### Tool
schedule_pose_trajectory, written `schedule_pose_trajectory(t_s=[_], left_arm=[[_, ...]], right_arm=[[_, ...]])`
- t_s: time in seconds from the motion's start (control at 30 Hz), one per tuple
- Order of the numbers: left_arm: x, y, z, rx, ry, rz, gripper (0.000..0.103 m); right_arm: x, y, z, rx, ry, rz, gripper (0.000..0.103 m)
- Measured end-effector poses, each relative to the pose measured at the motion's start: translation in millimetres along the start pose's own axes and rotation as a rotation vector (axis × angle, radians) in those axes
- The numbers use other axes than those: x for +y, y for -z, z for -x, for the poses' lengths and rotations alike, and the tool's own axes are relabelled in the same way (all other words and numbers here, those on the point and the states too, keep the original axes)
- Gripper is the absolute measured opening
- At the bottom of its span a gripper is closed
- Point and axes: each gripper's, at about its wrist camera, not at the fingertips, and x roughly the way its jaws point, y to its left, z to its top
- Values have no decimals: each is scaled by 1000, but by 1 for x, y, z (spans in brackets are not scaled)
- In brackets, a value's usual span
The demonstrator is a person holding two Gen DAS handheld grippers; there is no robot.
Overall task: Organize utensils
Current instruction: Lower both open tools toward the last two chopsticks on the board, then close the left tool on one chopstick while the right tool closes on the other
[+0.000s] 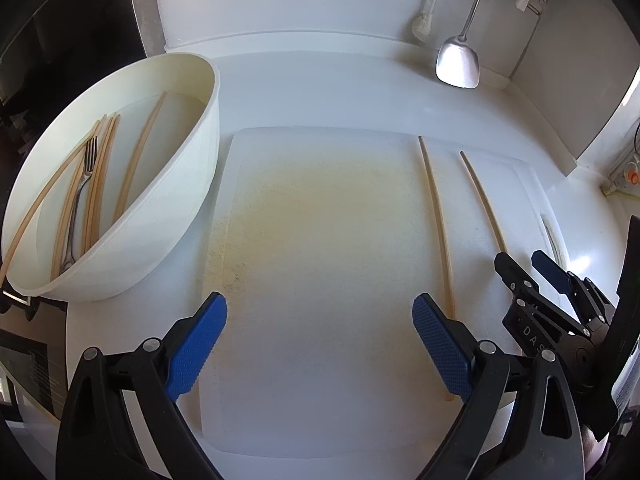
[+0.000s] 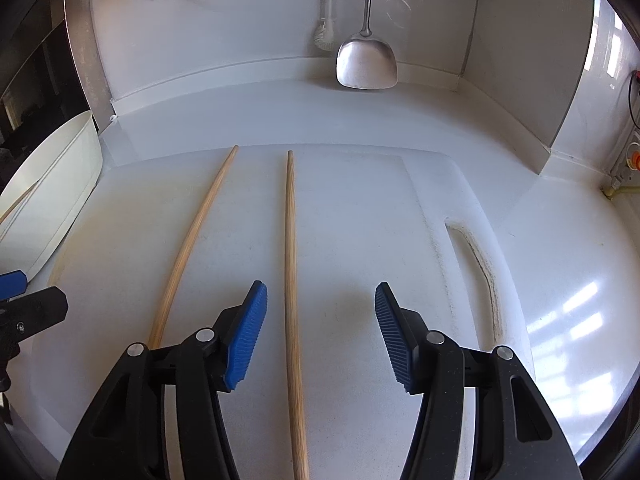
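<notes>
One chopstick (image 2: 291, 272) between gaping right tongs (image 2: 321, 334).

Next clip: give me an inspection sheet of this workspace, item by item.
Surface: white counter with a stained white cutting board on it.
Job's things: two chopsticks lie apart on the board; the bowl at left holds more chopsticks and a fork.
Clutter: nothing seen.
Grippers: left gripper open over bare board; right gripper open, one chopstick between its fingers, not pressed.
Cables: a cable at the wall socket, far right.
Surroundings: metal spatula and a brush hang on the back wall.
</notes>
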Motion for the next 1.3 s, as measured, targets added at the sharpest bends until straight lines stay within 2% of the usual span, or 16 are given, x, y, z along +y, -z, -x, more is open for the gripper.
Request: schedule_pose_trajectory(t_s=[0.1,0.2,0.57,1.03,1.13,1.3], left_arm=[[-10,2,-4,-8,1,-2,92],[-22,3,-10,-22,13,5,92],[-59,4,-32,-68,-5,23,92],[-80,5,-43,-95,-73,-12,90],[-82,4,-41,-109,-70,-20,79],[-90,2,-38,-127,-51,-51,44]], right_arm=[[-2,1,0,-15,-19,28,51],[-6,3,2,-34,-22,48,42],[-39,7,2,-84,-21,25,39],[-37,10,6,-77,-26,34,38],[-35,12,7,-81,-29,48,38],[-34,15,8,-89,-32,44,38]])
